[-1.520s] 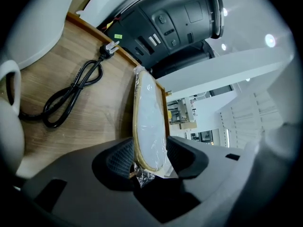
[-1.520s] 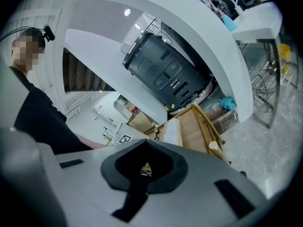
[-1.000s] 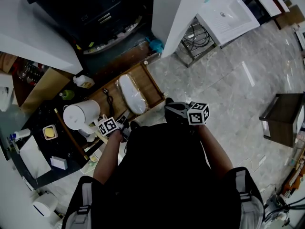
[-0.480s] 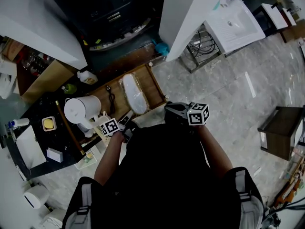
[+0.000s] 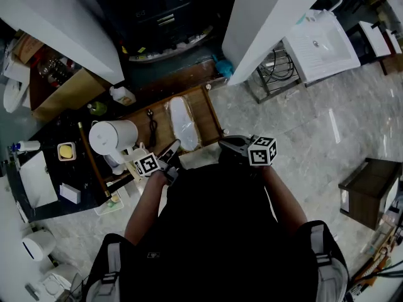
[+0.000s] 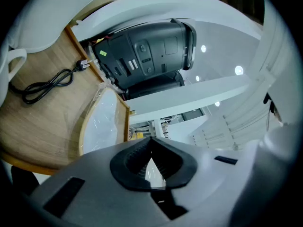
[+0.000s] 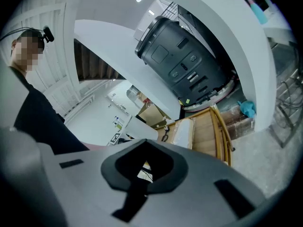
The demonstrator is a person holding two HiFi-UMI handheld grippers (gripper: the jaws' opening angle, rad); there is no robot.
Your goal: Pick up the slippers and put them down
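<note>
slipper (image 5: 184, 123): white, film-wrapped, flat on wooden tray (image 5: 211, 113), along its right edge
left claw (image 5: 172, 147): closed, empty, over tray's near edge
right claw (image 5: 223, 143): closed, empty, near tray's near-right corner
cable (image 5: 151, 123): black, left of slipper

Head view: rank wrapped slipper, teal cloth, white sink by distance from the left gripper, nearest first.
1. wrapped slipper: on the wooden tray, just ahead of the left gripper.
2. teal cloth: beyond the tray's far end, further up the picture.
3. white sink: far off at the upper right.
</note>
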